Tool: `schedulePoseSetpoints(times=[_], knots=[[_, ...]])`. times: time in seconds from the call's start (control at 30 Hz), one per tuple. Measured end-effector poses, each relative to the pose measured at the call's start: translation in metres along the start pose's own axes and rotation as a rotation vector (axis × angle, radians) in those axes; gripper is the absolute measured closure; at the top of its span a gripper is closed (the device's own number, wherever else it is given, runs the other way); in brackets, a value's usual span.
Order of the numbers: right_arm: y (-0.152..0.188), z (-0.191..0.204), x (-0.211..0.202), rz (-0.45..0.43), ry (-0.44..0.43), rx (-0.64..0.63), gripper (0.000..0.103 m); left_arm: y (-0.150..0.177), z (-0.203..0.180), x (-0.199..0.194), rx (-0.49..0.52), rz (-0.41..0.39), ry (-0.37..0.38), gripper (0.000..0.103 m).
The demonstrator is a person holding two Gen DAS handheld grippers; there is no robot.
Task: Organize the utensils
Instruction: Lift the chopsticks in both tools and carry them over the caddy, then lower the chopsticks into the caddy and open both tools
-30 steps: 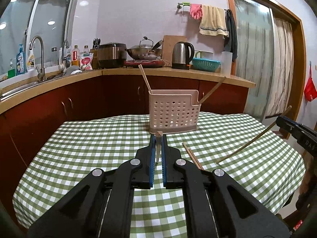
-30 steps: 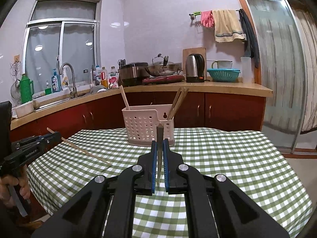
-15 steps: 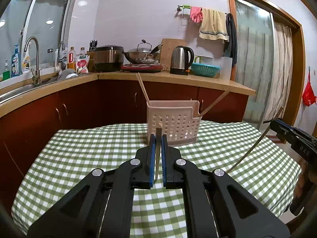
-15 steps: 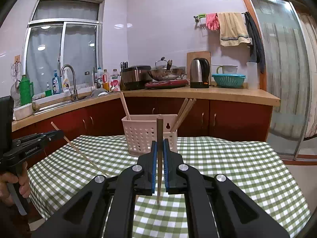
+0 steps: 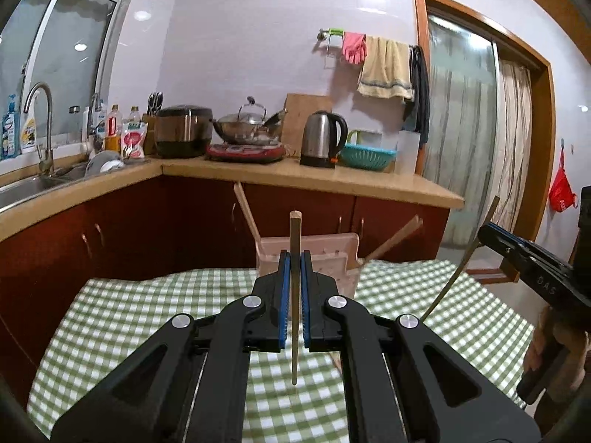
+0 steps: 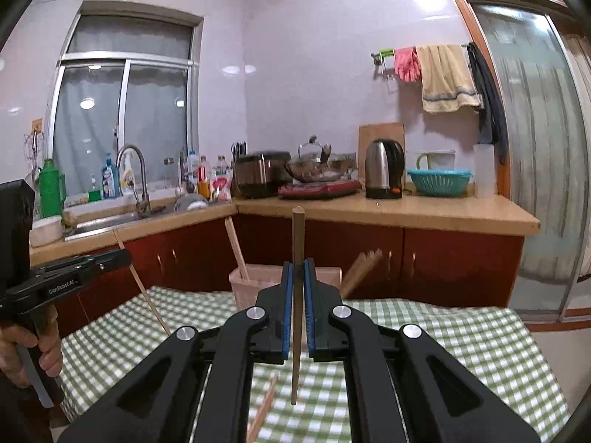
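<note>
My left gripper point(image 5: 294, 258) is shut on a wooden chopstick point(image 5: 294, 232) held upright above the checked table. My right gripper point(image 6: 298, 269) is shut on another wooden chopstick point(image 6: 297, 236), also upright. A pink perforated utensil basket point(image 5: 317, 249) stands at the table's far side, just beyond both grippers, with chopsticks leaning in it; it also shows in the right wrist view point(image 6: 255, 280). The right gripper appears in the left wrist view point(image 5: 517, 254) at the right, the left gripper in the right wrist view point(image 6: 85, 265) at the left. A loose chopstick point(image 6: 264, 409) lies on the cloth.
The green checked tablecloth point(image 5: 129, 317) covers the table. Behind it runs a kitchen counter point(image 5: 332, 177) with a kettle point(image 5: 323, 140), wok, rice cooker, teal colander and a sink point(image 6: 107, 221). Red cabinets stand below. A glass door is at the right.
Both grippers have risen, lifting their chopsticks off the table to upright, and have come closer to the basket.
</note>
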State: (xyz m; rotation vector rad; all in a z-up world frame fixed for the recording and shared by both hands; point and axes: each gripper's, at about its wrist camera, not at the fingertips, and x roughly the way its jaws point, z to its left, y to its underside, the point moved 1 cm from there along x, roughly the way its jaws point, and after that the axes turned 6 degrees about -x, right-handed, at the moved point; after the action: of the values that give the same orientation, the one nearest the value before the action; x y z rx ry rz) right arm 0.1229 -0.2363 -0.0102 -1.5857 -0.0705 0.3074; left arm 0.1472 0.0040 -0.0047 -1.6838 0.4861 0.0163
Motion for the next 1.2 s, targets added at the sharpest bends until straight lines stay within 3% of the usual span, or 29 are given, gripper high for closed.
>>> schedulePoseSetpoints(times=[0.37,0.6,0.83,1.0,1.1,1.17,1.2], knots=[[-0.061,-0.014,0.051,-0.142,-0.007,-0.009,0.096,-0.078,-0.002,0.041,0.003,-0.132,0.009,0.097],[-0.067,-0.02,0.095,-0.137,0.003,-0.02,0.096,-0.106,-0.006,0.093,0.033,-0.162,-0.025,0.097],[-0.034,-0.025,0.142,-0.019,0.007,-0.011,0.096,-0.082,0.002,0.146,0.043,-0.082,-0.048,0.097],[-0.008,-0.022,0.163,0.07,-0.001,-0.011,0.096,-0.05,0.009,0.174,0.046,0.022,-0.042,0.097],[-0.005,-0.018,0.166,0.077,0.021,-0.047,0.096,-0.04,0.012,0.181,0.042,0.039,-0.051,0.088],[-0.007,-0.014,0.164,0.072,0.026,-0.065,0.089,-0.036,0.014,0.181,0.039,0.041,-0.06,0.071],[-0.009,-0.013,0.162,0.066,0.035,-0.074,0.078,-0.034,0.016,0.179,0.03,0.039,-0.063,0.068]])
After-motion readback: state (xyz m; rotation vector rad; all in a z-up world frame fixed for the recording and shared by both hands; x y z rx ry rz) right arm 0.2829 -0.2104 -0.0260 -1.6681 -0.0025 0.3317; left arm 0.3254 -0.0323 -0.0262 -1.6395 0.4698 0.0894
